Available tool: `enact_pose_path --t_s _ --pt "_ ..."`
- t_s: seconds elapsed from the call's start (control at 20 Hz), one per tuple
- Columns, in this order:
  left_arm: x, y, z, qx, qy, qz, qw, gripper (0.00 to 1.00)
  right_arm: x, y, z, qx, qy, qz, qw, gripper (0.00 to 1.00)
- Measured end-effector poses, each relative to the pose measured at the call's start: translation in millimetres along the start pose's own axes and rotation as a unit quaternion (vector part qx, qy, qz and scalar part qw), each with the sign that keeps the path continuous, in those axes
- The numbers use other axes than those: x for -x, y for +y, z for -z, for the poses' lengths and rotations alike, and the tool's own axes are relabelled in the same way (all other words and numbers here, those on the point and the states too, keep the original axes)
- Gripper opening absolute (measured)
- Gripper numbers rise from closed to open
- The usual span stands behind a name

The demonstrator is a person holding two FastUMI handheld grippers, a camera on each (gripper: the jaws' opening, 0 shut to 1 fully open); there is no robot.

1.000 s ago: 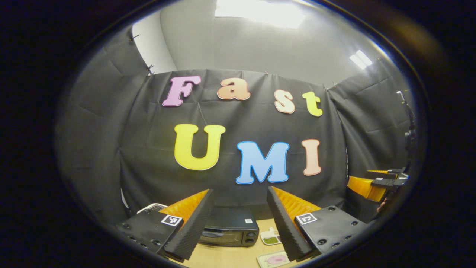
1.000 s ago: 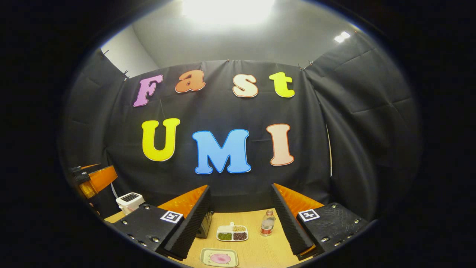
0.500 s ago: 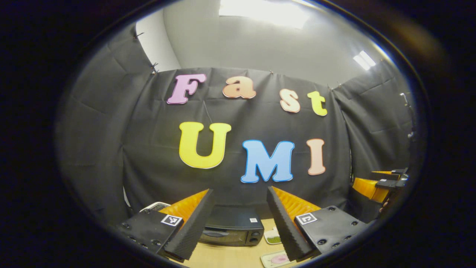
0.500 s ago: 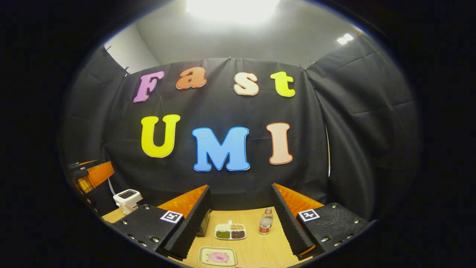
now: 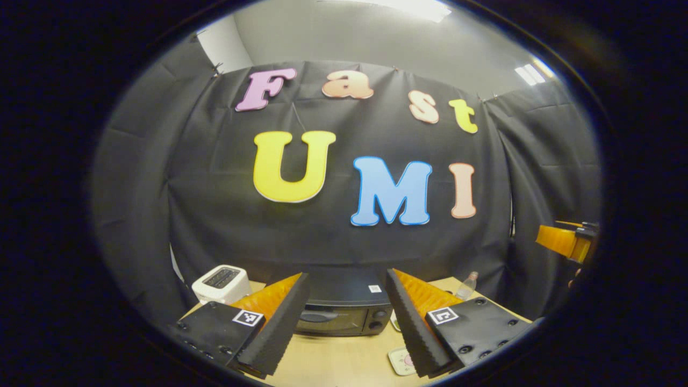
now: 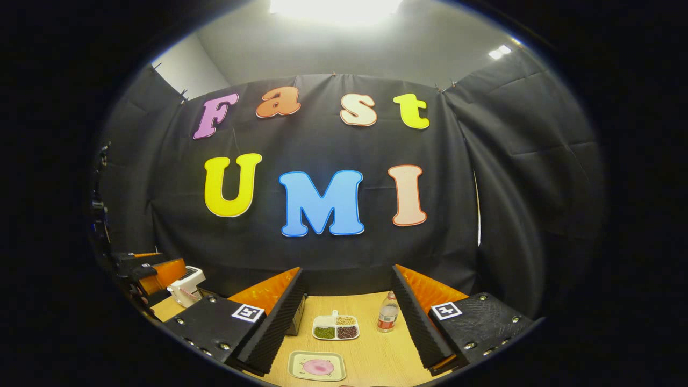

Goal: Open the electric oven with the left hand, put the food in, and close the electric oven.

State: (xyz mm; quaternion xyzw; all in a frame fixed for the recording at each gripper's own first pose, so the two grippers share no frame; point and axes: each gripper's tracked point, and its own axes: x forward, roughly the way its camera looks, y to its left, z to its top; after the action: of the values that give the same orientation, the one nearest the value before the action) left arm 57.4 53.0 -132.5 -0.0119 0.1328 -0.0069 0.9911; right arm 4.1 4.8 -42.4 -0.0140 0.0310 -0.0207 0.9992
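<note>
- We see the left gripper [image 5: 346, 322] has tipped downward since the earlier frame, bringing a toaster [image 5: 221, 282] into sight left of the electric oven [image 5: 344, 309].
- Oven door shut; both grippers, the right gripper [image 6: 346, 322] included, gape wide, empty.
- The food plate [image 6: 317, 366] sits right of the oven, on the table [image 6: 371, 355].

Your left gripper [image 5: 346, 322] has two wedge-shaped fingers [image 5: 279, 328] with ribbed, sawtooth inner faces. Each finger sits on a flat dark mounting block dotted with small round screws and carrying a small square black-and-white tag. Your right gripper [image 6: 346, 325] is built the same way: two ribbed wedge fingers [image 6: 416, 322], dark screw-studded blocks and a square tag on each. Seen from the side in the right gripper view, the left gripper's body is an orange housing with black parts on top.
</note>
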Motion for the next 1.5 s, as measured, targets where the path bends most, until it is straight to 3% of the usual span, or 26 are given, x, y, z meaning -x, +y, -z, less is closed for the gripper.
enact_pose_path --t_s 0.2,0.25,0.3,0.75,1.1,1.5 --pt "-50 26 43 -0.023 0.045 -0.012 0.999 0.97 -11 2 15 0.004 0.019 0.005 1.000 0.97" --pt "-63 28 50 -0.026 0.049 -0.009 0.998 0.97 -12 2 19 0.007 0.023 0.009 1.000 0.93" --pt "-74 31 57 -0.026 0.056 -0.007 0.998 0.97 -14 1 22 0.009 0.027 0.013 1.000 0.97" --pt "-162 60 148 -0.018 0.149 -0.002 0.989 0.96 -16 -7 37 0.021 0.051 0.056 0.997 0.97" --pt "-184 71 179 -0.034 0.176 -0.015 0.984 0.97 -20 -8 41 0.025 0.061 0.072 0.995 0.97" --pt "-167 70 189 -0.032 0.184 -0.022 0.982 0.98 -25 15 35 0.025 0.051 0.042 0.997 0.97"
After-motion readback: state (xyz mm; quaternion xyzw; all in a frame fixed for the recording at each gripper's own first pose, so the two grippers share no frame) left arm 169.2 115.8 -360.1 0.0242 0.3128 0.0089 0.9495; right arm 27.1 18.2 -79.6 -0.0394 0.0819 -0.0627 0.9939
